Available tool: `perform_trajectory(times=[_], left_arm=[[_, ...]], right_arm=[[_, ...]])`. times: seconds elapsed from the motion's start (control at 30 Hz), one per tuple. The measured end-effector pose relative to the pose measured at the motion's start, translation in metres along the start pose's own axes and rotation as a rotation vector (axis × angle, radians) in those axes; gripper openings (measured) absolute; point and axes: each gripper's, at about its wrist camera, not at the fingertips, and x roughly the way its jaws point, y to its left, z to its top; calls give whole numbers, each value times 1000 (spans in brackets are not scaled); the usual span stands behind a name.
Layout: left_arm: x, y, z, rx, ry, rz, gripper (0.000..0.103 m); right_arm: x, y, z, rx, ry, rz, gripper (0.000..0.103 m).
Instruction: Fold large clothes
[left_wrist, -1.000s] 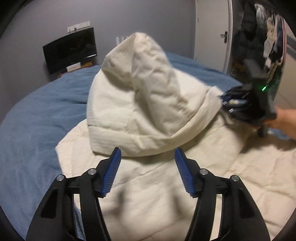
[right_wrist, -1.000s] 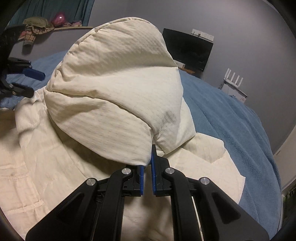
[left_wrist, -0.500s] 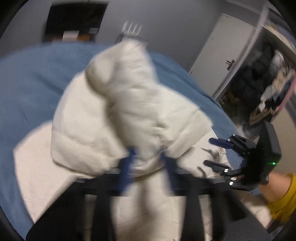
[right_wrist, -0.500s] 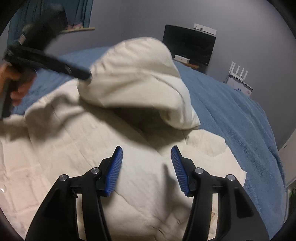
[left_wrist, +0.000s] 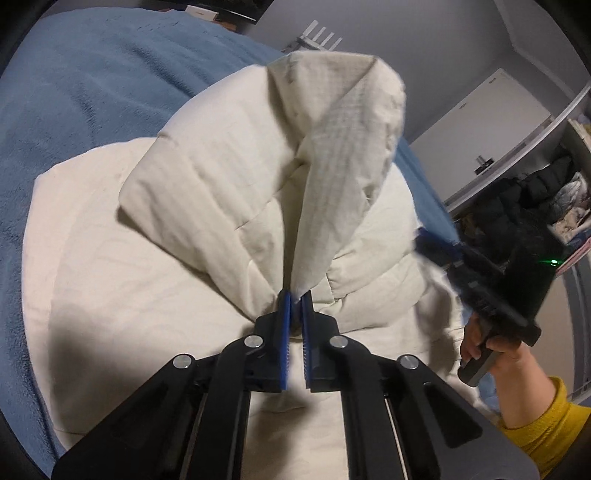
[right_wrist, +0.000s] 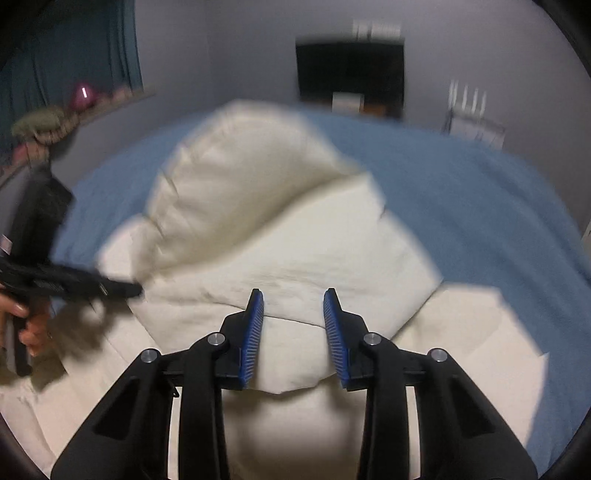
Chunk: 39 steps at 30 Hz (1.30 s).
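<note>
Left wrist view, left gripper (left_wrist: 295, 295) clenched on a raised fold of the cream padded coat (left_wrist: 207, 206) lying on the blue blanket (left_wrist: 74, 74), right gripper (right_wrist: 293, 299) parted, jaws just closing partway, straddling the coat's edge without pinching, yellow sleeve (left_wrist: 543, 424) at right.

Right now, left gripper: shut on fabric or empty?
Shut on fabric: left gripper pinches a fold of the cream garment, pads nearly touching.

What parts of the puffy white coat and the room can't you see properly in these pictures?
- Cream coat: lower part cut off by the frame edge in both wrist views, behind the left gripper body.
- Right wrist view: motion blur smears the dark screen.
- Wardrobe contents: too small, partly behind the right gripper.
</note>
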Motion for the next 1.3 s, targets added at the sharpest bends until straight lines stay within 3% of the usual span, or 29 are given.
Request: perform_trajectory(times=[0.07,0.1,0.3,0.5,0.57,0.6,0.67,0.7,0.73,0.97,1.07,1.13,1.3], left_arm=[[4,3,-1,6,10,4,6],[6,4,-2,5,16,5,7],[18,-4,-2,62,23,55,7],[18,-49,-9,279,-15,224,9],[16,-53,-9,297,-24,244,12],[14,-56,-9,302,-29,246,17],[8,-66,-3,317,-51,226,43],[6,-68,-3,322,-66,221,64],[2,-72,1,335,-95,223,65],[11,-112,75,367,-173,198,63],[25,-119,103,365,-162,206,59],[35,-117,116,371,-112,214,13],[17,-57,129,92,-151,51,12]], right_arm=[[27,5,-13,-36,101,-17,31],[34,7,-19,-52,109,-25,31],[40,2,-23,-46,123,-35,31],[36,-1,-18,-25,113,-42,31],[36,1,-20,-32,105,-55,31],[37,0,-20,-32,102,-58,31],[37,0,-22,-21,96,-53,31],[36,1,-23,-17,94,-52,31],[36,1,-24,-14,91,-52,31],[31,9,-37,-12,70,-58,31],[31,8,-40,-16,64,-58,31],[30,9,-42,-19,60,-57,31],[28,9,-46,-27,51,-49,31]])
